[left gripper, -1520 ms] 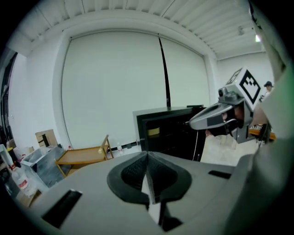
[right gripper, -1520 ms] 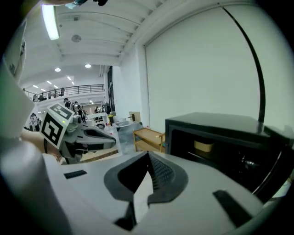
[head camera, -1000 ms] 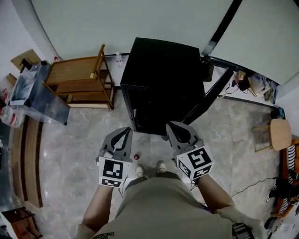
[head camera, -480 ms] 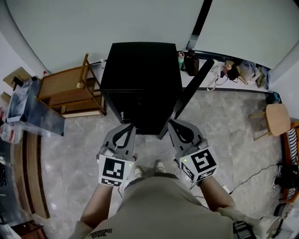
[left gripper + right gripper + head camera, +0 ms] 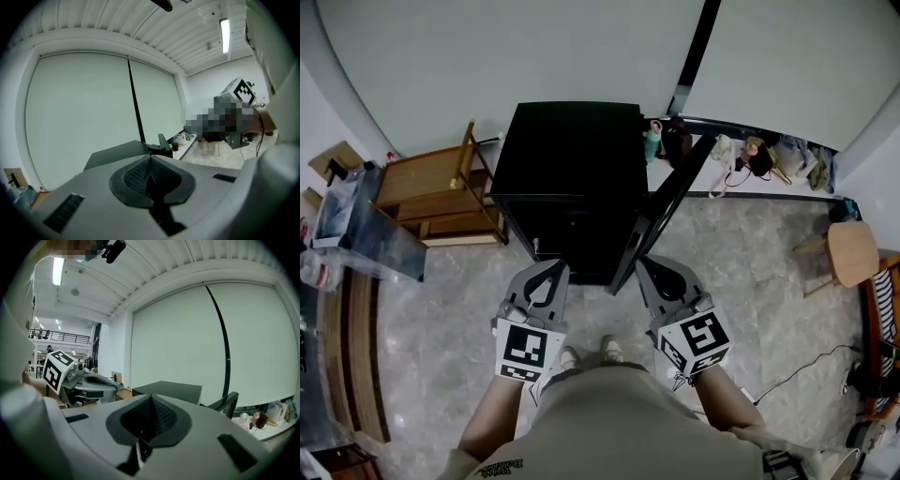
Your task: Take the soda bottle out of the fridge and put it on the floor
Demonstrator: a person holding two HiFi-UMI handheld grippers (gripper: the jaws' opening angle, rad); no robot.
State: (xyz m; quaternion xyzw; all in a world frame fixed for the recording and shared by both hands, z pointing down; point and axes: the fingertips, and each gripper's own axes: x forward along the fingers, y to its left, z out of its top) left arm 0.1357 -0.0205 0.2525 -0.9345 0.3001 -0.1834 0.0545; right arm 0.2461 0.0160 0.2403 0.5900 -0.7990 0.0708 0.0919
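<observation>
Both grippers sit low in front of your body, side by side and apart: left gripper [image 5: 551, 269], right gripper [image 5: 645, 264]. Each gripper view shows the ribbed pads pressed together along a single seam with nothing between them, so both tongs are closed and empty. Your shoes [image 5: 586, 354] show between them on the marble floor [image 5: 750, 262].

Just beyond the jaw tips stands the black fridge [image 5: 572, 159]. Its door [image 5: 664, 208] is swung open toward your right, edge-on to the head view. From above the interior reads as plain dark, and no contents can be made out.

Soda bottle: not visible in any view and not in either gripper. The floor under your grippers and body is hidden, and so is the fridge's inside, so it could be in either place.

Judgement: the scene fits two stages. Either the bottle is inside the open fridge with you standing at it, or it is down on the floor out of sight with your hands free. Any grasp would need the jaws parted first. Note that the door's edge sits near the right gripper.
</observation>
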